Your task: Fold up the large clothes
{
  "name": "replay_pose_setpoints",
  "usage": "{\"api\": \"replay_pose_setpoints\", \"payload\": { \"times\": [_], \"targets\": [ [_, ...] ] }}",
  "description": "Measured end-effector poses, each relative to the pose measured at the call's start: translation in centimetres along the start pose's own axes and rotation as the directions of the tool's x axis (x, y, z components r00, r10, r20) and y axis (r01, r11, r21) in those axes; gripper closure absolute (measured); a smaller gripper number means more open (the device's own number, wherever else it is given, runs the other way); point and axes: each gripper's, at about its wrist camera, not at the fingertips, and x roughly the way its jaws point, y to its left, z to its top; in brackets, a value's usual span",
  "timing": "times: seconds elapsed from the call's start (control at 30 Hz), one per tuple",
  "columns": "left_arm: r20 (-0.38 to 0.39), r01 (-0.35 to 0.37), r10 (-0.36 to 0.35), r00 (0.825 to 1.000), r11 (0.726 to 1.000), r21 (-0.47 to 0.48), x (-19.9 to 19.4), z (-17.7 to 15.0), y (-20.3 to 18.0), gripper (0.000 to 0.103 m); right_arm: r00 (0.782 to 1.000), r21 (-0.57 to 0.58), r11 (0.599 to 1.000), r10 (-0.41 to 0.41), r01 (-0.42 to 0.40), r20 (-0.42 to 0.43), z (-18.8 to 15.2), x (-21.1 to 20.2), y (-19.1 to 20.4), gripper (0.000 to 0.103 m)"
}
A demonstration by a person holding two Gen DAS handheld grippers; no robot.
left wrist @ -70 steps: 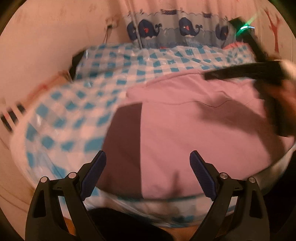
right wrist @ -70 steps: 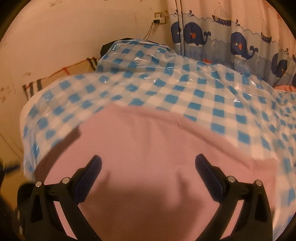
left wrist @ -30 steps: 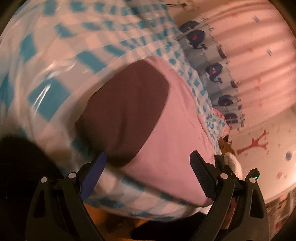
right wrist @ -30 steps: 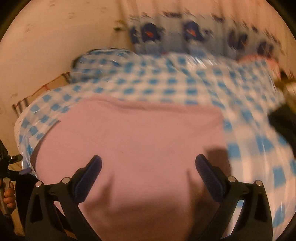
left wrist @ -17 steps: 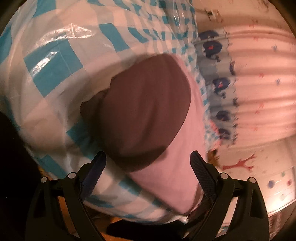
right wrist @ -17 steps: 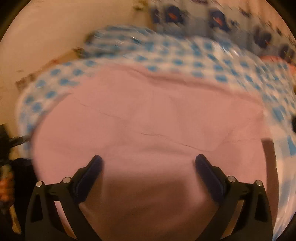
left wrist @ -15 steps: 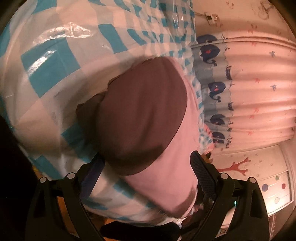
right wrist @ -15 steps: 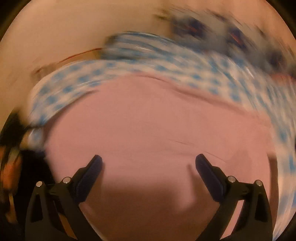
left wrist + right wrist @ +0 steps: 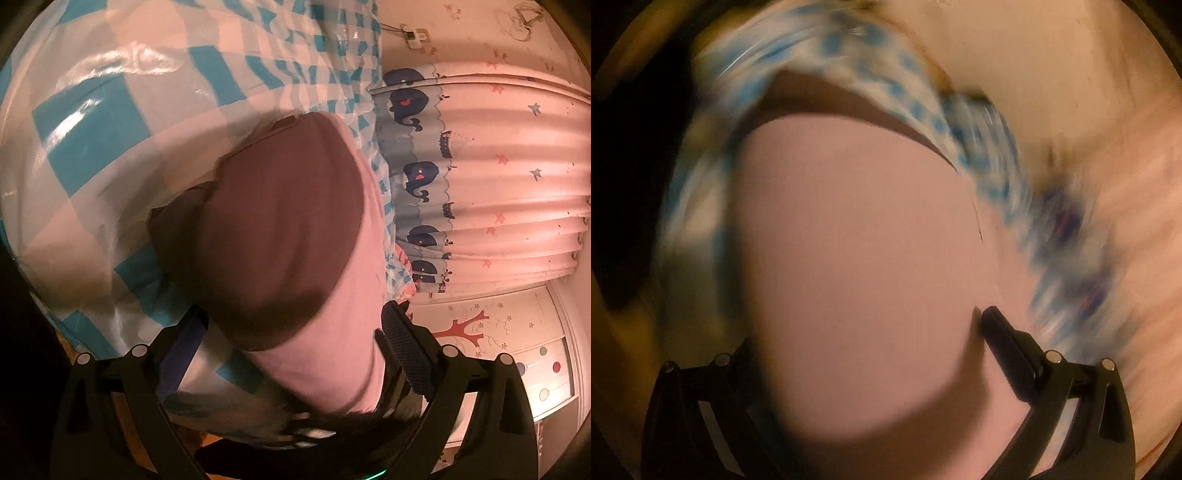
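A folded pink garment (image 9: 354, 325) with a dark brown panel (image 9: 280, 236) lies on a table under a blue-and-white checked plastic cloth (image 9: 110, 122). My left gripper (image 9: 291, 354) is open, its jaws wide apart either side of the garment's near edge, the left finger (image 9: 181, 350) partly under the cloth's hang. In the blurred right wrist view the pink garment (image 9: 857, 258) fills the space between the jaws of my right gripper (image 9: 864, 339), which is open; its left finger is hidden behind the fabric.
A whale-print curtain (image 9: 480, 177) hangs beyond the table's far side. A wall with a red tree sticker (image 9: 465, 328) and a white cabinet stand at the right. A wall socket (image 9: 413, 37) sits above the table. The other gripper shows dimly at the bottom edge.
My left gripper has closed in on the garment's near edge and tilted a little. My right gripper has swung and rolled sharply, and the garment's edge now lies between its jaws.
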Motion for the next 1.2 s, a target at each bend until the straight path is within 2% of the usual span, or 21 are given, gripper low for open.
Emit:
{"api": "replay_pose_setpoints", "payload": {
  "times": [0.03,0.13,0.2,0.37,0.53,0.6,0.63,0.67,0.7,0.8,0.87,0.9,0.93,0.97,1.0,1.03,1.07,1.1,1.13,1.2],
  "targets": [
    [-0.004,-0.004,0.004,1.000,1.000,-0.006,0.1,0.2,0.4,0.013,1.000,0.067,0.997,0.031,-0.031,0.000,-0.2,0.0,-1.3,0.006],
    [-0.010,0.007,-0.007,1.000,1.000,-0.021,0.6,0.5,0.8,0.013,0.990,0.285,0.949,0.131,-0.138,0.044,-1.3,-0.9,-4.9,0.006],
    [-0.010,0.022,-0.022,1.000,1.000,-0.003,0.7,0.6,0.3,0.013,0.984,0.351,0.919,0.163,-0.178,0.071,-1.4,-1.4,-5.7,0.006],
    [0.019,0.030,-0.031,0.999,0.999,0.040,1.3,1.1,-2.3,0.013,0.979,0.361,0.910,0.181,-0.203,0.094,-1.8,-1.6,-5.9,0.006],
    [0.019,-0.007,0.007,1.000,1.000,0.001,4.2,3.0,-2.7,0.009,0.981,0.340,0.920,0.172,-0.194,0.095,-1.8,-0.6,-5.9,0.006],
    [0.005,0.006,-0.006,1.000,1.000,-0.026,5.4,3.1,-2.5,0.009,0.981,0.323,0.927,0.171,-0.192,0.092,-1.8,-0.9,-5.5,0.006],
    [0.024,0.005,-0.005,1.000,1.000,-0.005,5.4,3.0,-2.9,0.010,0.979,0.324,0.925,0.178,-0.200,0.097,-1.8,-1.2,-5.6,0.006],
    [0.044,-0.005,0.002,0.999,0.998,0.060,5.3,2.8,-3.9,0.013,0.976,0.339,0.916,0.187,-0.216,0.115,-2.2,-2.0,-6.1,0.006],
    [0.053,-0.025,0.019,0.998,0.994,0.108,5.3,2.7,-4.7,0.027,0.973,0.359,0.906,0.187,-0.224,0.136,-2.5,-3.0,-6.7,0.006],
    [0.050,-0.041,0.032,0.998,0.982,0.184,5.1,3.1,-6.1,0.042,0.976,0.441,0.874,0.142,-0.201,0.164,-4.6,-6.0,-8.6,0.006],
    [0.062,-0.068,0.055,0.997,0.970,0.234,4.9,3.2,-6.9,0.048,0.990,0.545,0.831,0.046,-0.112,0.134,-7.1,-7.7,-10.5,0.006],
    [0.067,-0.072,0.057,0.996,0.967,0.246,4.9,3.1,-7.1,0.050,0.989,0.618,0.778,0.033,-0.114,0.141,-9.1,-8.7,-11.9,0.006],
    [0.073,-0.076,0.059,0.996,0.964,0.256,4.8,3.1,-7.2,0.054,0.989,0.708,0.697,0.012,-0.113,0.146,-11.6,-9.7,-13.6,0.006],
    [0.079,-0.081,0.062,0.995,0.961,0.266,4.8,3.0,-7.3,0.055,0.994,0.783,0.619,-0.033,-0.063,0.107,-13.8,-10.4,-15.0,0.006],
    [0.087,-0.086,0.065,0.994,0.957,0.276,4.8,2.9,-7.4,0.058,0.996,0.855,0.519,-0.068,-0.008,0.051,-16.6,-10.9,-16.5,0.006],
    [0.093,-0.090,0.066,0.993,0.955,0.282,4.7,2.9,-7.5,0.059,0.998,0.904,0.427,-0.064,0.037,-0.011,-19.4,-10.6,-17.7,0.006],
    [0.099,-0.090,0.064,0.993,0.953,0.289,4.6,2.8,-7.7,0.060,0.997,0.926,0.368,-0.028,0.082,-0.078,-21.2,-9.6,-18.2,0.006],
    [0.103,-0.088,0.060,0.993,0.950,0.300,4.4,2.6,-7.9,0.061,0.986,0.946,0.308,0.099,0.100,-0.137,-23.6,-7.1,-18.5,0.005],
    [0.104,-0.085,0.055,0.993,0.947,0.310,4.3,2.4,-8.1,0.062,0.972,0.959,0.279,0.207,0.050,-0.111,-25.2,-5.0,-18.3,0.005],
    [0.130,-0.091,0.045,0.990,0.924,0.370,3.8,1.6,-9.5,0.063,0.967,0.957,0.286,0.232,0.036,-0.106,-25.4,-4.8,-18.7,0.005]
  ]
}}
